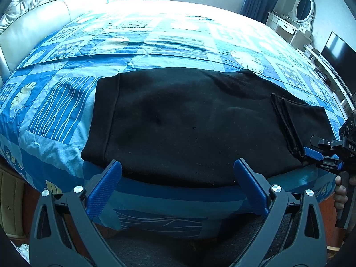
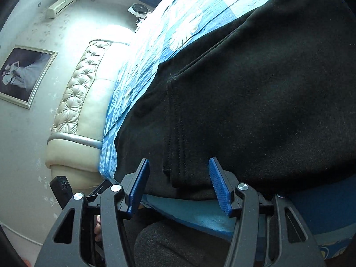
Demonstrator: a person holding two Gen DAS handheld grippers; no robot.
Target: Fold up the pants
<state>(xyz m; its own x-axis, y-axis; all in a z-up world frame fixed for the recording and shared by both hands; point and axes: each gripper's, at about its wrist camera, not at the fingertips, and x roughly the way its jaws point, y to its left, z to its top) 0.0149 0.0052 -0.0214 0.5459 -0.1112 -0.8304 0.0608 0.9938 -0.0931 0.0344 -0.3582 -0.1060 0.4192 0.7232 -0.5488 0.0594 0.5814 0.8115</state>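
Black pants (image 1: 189, 115) are lying mid-frame on a bedspread (image 1: 155, 44) showing blue and pale patchwork squares, stripes and leaf prints, beside a cream tufted headboard (image 1: 33, 11).

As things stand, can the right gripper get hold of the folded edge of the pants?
Probably yes. The right gripper has its jaws apart, astride the stitched edge of the black pants at the near side of the bed, with nothing between them but that cloth.

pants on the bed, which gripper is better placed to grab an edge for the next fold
Right. The right gripper has open jaws around the pants hem, while the left gripper sits open at the plain near edge.
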